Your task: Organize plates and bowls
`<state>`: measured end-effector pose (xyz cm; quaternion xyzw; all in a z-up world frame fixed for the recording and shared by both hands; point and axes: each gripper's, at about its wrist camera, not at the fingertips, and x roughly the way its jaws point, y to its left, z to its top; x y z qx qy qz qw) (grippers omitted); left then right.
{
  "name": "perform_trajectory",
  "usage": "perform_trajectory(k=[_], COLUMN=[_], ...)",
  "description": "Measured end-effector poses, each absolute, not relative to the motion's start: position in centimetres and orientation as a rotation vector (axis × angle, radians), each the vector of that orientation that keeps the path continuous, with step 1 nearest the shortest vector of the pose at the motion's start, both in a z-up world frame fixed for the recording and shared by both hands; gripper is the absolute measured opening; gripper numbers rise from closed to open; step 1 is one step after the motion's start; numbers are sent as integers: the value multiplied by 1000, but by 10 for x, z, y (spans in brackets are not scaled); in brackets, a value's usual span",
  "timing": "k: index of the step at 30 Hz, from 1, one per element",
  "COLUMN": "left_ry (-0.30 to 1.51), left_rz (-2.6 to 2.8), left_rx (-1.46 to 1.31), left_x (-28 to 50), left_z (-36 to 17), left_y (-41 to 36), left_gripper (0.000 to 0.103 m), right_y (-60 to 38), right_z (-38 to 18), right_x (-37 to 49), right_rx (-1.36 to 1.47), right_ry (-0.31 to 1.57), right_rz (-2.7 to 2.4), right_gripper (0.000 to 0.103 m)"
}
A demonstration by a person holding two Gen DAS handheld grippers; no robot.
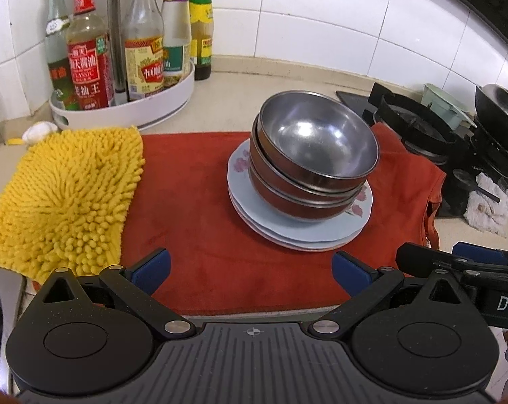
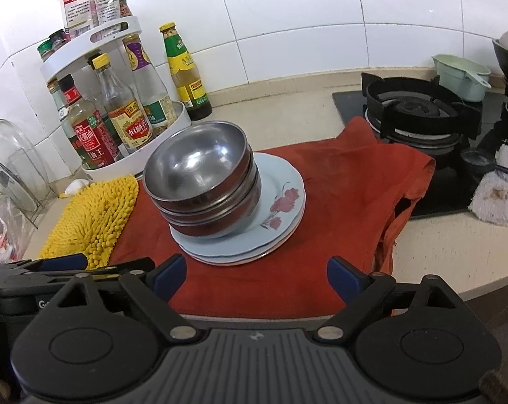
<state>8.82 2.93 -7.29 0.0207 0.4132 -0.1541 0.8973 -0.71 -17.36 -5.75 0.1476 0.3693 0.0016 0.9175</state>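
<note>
A stack of three metal bowls [image 1: 316,149] with red-brown outsides sits nested on a stack of pale blue flowered plates [image 1: 301,232], on a red cloth [image 1: 200,229]. The bowls [image 2: 200,171] and plates [image 2: 281,198] also show in the right wrist view. My left gripper [image 1: 250,271] is open and empty, a short way in front of the stack above the cloth's near edge. My right gripper [image 2: 255,277] is open and empty, also in front of the stack. The right gripper's side shows at the right edge of the left wrist view [image 1: 462,262].
A yellow chenille mat [image 1: 65,195] lies left of the cloth. A white two-tier rack of sauce bottles [image 1: 119,67] stands at the back left. A gas stove [image 2: 419,114] with a green container [image 2: 462,74] and a white rag [image 2: 499,195] is at the right. Glass lids [image 2: 15,171] stand far left.
</note>
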Motion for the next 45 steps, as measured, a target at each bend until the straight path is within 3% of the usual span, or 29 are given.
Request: perform_trajectory(k=[45], left_ry=[867], left_rz=[-307], left_rx=[31], left_x=[104], left_z=[-78], left_y=[35], left_gripper=[102], right_y=[-177], right_z=[-67], right_x=[14], right_rx=[292], right_ry=[795], right_rz=[-49], right_gripper=[92])
